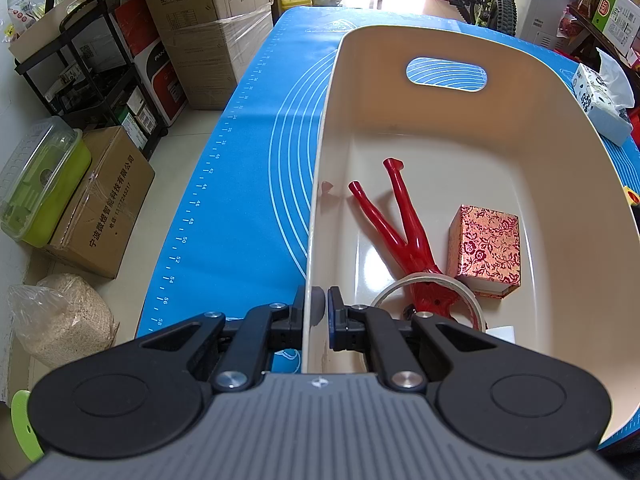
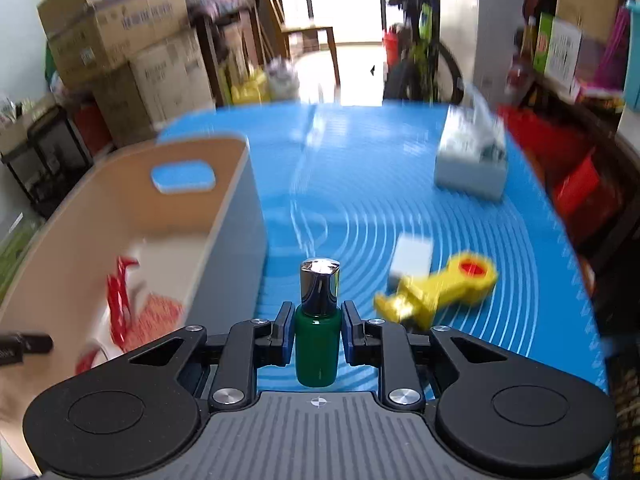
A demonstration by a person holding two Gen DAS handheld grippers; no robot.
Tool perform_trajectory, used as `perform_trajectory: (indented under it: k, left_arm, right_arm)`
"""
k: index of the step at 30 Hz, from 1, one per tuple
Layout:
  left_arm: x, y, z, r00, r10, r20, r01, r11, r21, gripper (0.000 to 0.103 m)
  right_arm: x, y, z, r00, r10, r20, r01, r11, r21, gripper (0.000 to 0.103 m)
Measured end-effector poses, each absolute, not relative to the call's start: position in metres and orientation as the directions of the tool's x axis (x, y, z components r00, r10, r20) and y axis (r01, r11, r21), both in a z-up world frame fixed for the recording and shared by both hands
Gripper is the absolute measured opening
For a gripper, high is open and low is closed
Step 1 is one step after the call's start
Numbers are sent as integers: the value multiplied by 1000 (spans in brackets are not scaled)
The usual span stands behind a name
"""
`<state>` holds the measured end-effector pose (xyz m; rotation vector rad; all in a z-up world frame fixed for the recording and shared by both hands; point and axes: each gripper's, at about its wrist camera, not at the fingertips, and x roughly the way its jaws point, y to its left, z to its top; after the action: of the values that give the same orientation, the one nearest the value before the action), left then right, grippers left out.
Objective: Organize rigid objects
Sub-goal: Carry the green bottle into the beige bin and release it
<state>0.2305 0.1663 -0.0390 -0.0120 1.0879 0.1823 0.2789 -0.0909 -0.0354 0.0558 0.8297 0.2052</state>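
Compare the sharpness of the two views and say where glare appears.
Left wrist view: sharp throughout, glare on the bin floor and the bright doorway. Right wrist view: background smeared by motion blur, only the green bottle in the right claw stays crisp.

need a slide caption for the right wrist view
Right gripper holds a green bottle above the blue mat, beside the cream bin.

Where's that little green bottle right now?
In the right wrist view, the green bottle sits upright between the right gripper's pads, above the blue mat, beside the beige bin.
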Motion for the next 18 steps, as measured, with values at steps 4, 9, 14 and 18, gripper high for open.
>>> perform_trajectory:
  k: [4, 9, 14, 18]
  left_arm:
    - [230, 166, -39, 451, 142, -881, -153, 985, 81, 10]
    - [230, 166, -38, 451, 142, -881, -152, 985, 81, 10]
    - [230, 166, -38, 451, 144, -881, -152, 985, 83, 10]
    - [230, 166, -38, 451, 144, -881, -152, 985, 83, 10]
  right_arm:
    - [270, -84, -10, 724, 230, -651, -199, 972, 122, 32]
    - [261, -72, 14, 771, 286, -569, -259, 957, 129, 32]
    - [261, -49, 15, 741, 358, -568, -339, 930, 144, 33]
    - [260, -27, 5, 681, 424, -597, -424, 893, 150, 32]
